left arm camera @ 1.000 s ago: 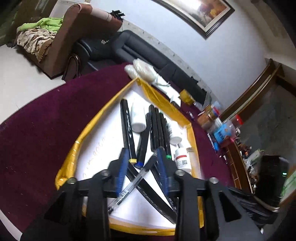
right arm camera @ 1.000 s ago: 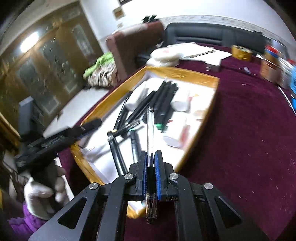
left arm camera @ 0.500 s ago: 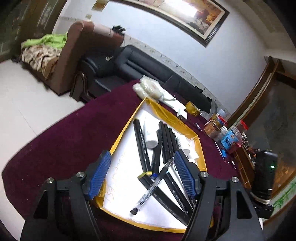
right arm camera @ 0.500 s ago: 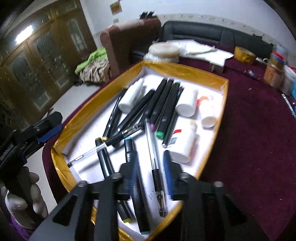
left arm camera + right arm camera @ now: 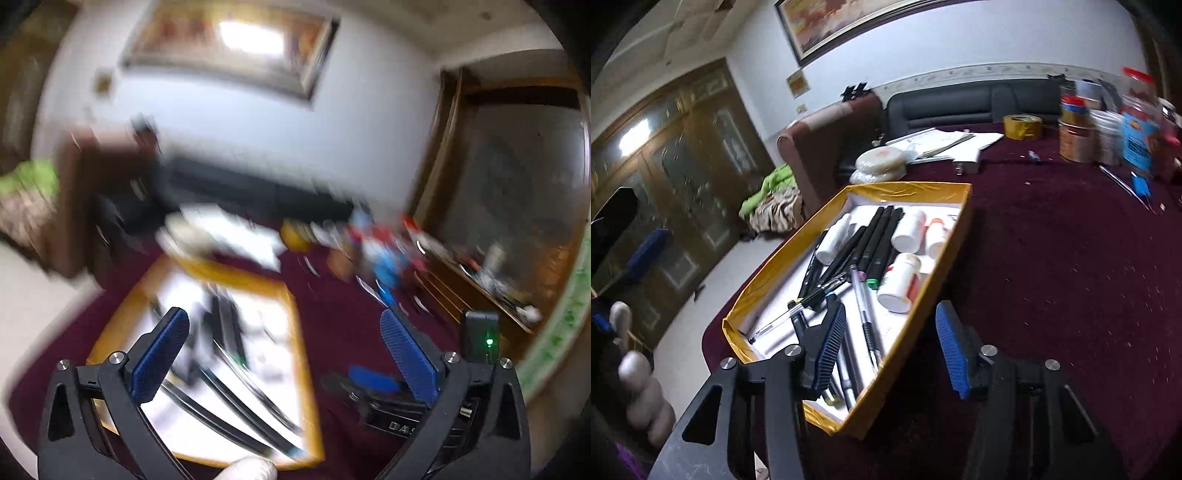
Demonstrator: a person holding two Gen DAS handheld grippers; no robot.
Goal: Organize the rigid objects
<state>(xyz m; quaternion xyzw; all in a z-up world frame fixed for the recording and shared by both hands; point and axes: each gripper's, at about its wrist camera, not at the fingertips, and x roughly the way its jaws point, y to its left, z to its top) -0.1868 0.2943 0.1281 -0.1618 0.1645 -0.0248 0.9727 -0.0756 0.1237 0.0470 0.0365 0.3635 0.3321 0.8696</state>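
A yellow-rimmed white tray [image 5: 912, 188] on the maroon tablecloth holds black markers [image 5: 875, 240], white bottles [image 5: 899, 282] and two clear pens [image 5: 864, 314]. My right gripper [image 5: 892, 352] hovers over the tray's near right corner. Its jaws are opening and nothing is between them. In the blurred left wrist view, my left gripper [image 5: 284, 350] stands wide open and empty, raised above the tray [image 5: 295, 314], still opening. A blue pad [image 5: 646, 254] of the left gripper shows at the far left, held by a gloved hand [image 5: 639, 387].
A roll of yellow tape [image 5: 1023, 127], jars and tins [image 5: 1075, 136] and a blue-labelled container [image 5: 1137, 133] stand at the table's back right. Papers [image 5: 945, 144] and a round white pack [image 5: 882, 158] lie behind the tray. A brown armchair [image 5: 827, 140] stands beyond.
Both grippers let go of their clear pens, which now lie in the tray. The left gripper opened wide and rose, tilting up. The right gripper opened and drew back toward the tray's corner.
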